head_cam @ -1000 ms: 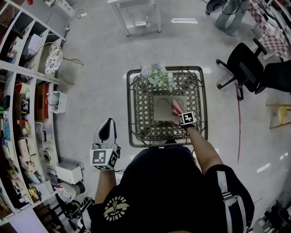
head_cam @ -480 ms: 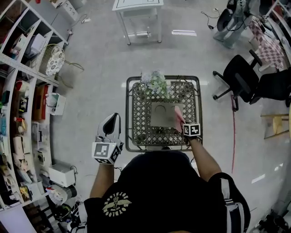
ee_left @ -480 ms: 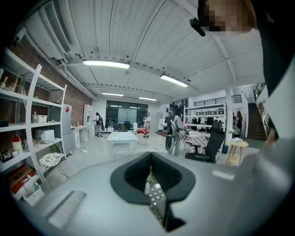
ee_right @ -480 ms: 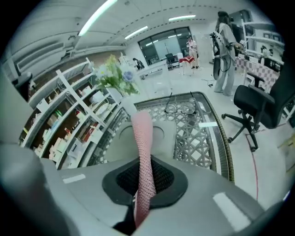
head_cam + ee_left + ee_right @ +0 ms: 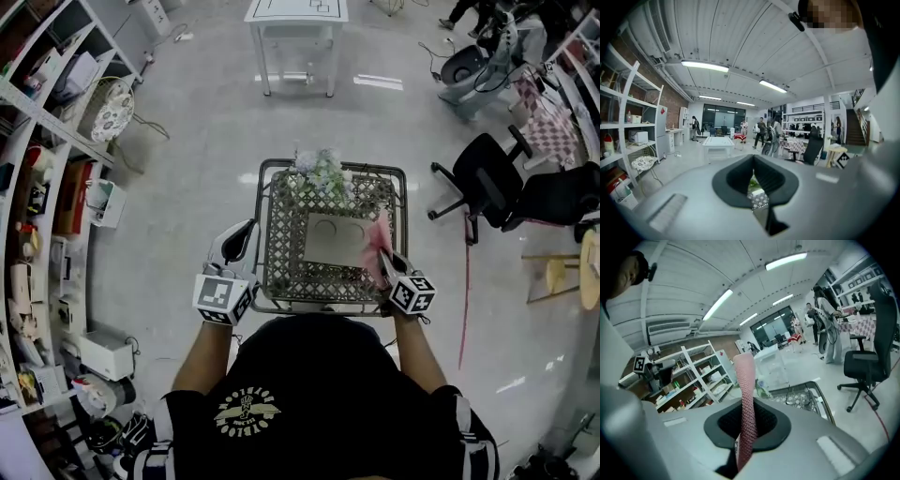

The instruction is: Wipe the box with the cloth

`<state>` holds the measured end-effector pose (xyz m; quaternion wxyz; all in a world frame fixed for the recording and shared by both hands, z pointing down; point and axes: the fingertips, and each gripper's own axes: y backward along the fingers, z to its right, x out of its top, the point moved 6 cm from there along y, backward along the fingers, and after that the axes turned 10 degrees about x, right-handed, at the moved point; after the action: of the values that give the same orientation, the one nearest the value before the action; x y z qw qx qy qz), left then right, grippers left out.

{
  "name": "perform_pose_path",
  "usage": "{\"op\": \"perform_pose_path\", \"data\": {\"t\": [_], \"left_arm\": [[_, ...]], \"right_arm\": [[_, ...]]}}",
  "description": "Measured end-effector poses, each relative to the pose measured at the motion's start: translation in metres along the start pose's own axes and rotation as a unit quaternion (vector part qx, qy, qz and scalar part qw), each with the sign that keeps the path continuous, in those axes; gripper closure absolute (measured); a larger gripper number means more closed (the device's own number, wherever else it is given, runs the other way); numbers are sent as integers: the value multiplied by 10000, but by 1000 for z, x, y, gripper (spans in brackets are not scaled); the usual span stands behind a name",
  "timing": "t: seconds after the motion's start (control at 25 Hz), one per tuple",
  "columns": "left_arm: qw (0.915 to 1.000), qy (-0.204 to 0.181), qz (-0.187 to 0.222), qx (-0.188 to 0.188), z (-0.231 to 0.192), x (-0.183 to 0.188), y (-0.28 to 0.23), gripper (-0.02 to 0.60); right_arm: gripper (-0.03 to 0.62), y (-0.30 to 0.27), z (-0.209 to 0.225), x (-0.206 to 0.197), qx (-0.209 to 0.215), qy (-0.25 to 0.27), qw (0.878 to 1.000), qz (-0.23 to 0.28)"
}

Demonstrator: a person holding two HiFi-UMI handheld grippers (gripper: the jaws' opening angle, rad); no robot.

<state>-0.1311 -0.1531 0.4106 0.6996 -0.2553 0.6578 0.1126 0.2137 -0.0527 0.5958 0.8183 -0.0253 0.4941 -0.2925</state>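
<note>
The right gripper (image 5: 385, 260) pinches the cloth (image 5: 378, 242), likely soft and light, by its edge at 3 o'clock of the box (image 5: 330, 239); the left gripper (image 5: 234, 246) is closed and empty.

No legible writing
The shirt emblem (image 5: 247, 412) has lettering too small to read; the red sign (image 5: 661, 111) on a white cabinet (image 5: 660, 133) is just as unreadable.
</note>
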Motion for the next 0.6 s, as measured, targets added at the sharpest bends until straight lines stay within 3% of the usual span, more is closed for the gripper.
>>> {"op": "perform_pose_path", "data": {"t": [0.24, 0.6], "left_arm": [[9997, 6, 159, -201, 10, 9, 1, 581], [9984, 61, 391, -411, 23, 38, 0, 581]], "right_arm": [[577, 42, -43, 73, 134, 530, 9936, 986], [577, 93, -113, 164, 215, 1672, 9672, 1899]]}}
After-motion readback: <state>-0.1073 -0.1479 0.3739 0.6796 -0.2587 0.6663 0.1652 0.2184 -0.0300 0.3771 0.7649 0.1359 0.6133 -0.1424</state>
